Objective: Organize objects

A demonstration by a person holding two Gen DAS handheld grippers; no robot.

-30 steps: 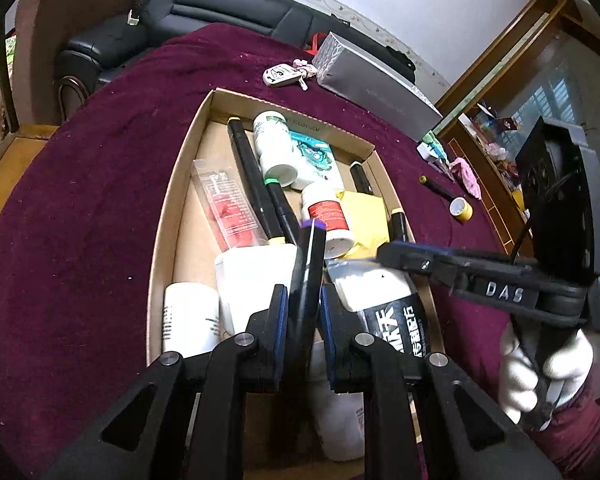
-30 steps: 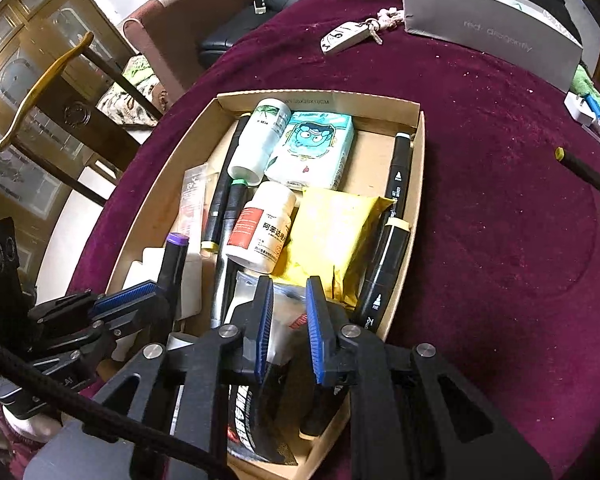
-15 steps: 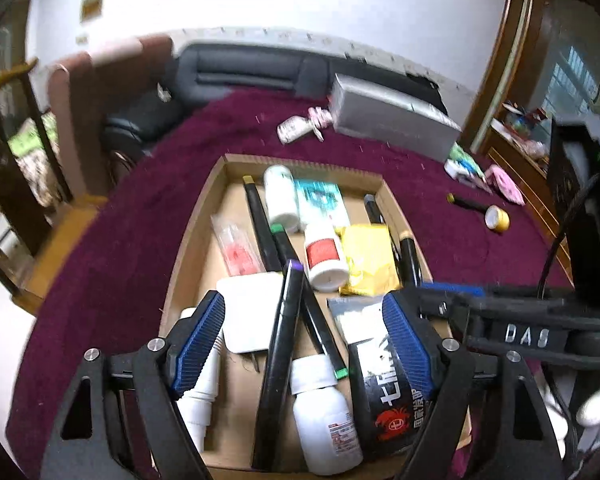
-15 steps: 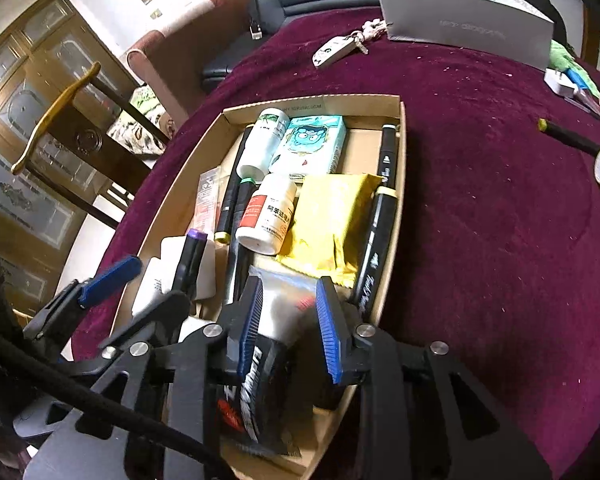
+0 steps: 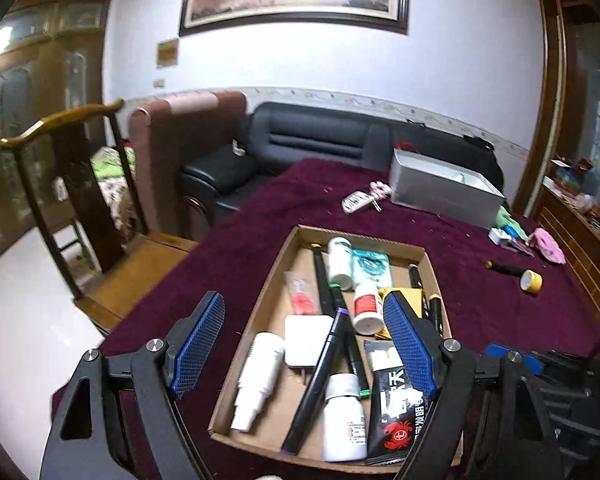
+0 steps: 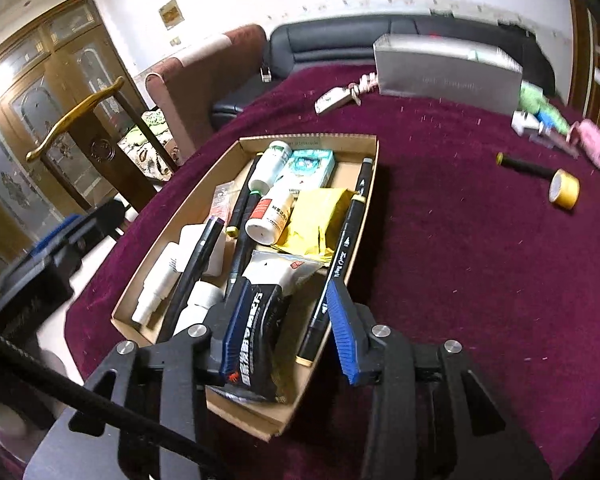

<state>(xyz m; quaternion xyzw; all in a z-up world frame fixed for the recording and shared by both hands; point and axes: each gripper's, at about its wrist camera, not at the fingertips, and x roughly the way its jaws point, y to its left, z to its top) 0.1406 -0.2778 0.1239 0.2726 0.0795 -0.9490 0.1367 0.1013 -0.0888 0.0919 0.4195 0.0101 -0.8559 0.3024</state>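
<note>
A shallow cardboard box (image 5: 272, 292) (image 6: 204, 184) on the maroon table holds markers, white bottles, a teal pack, a yellow packet and a black sachet. The purple-capped black marker (image 5: 320, 376) (image 6: 198, 264) lies loose in the box across the other things. My left gripper (image 5: 304, 354) is open and empty, raised above the box's near end. My right gripper (image 6: 288, 326) is open over the near right corner of the box, with the black sachet (image 6: 256, 332) (image 5: 396, 408) lying under its left finger, not clamped.
On the table beyond the box lie a grey carton (image 5: 444, 196), a key fob (image 5: 356, 201), a yellow tape roll (image 6: 565, 191) with a black stick (image 6: 524, 165), and pink and green items at the right. A wooden chair (image 5: 76, 184) and sofa stand behind.
My left gripper has let go of the purple-capped marker, which now lies in the box, and has opened wide and pulled up and back. My right gripper has opened wider and also drawn back.
</note>
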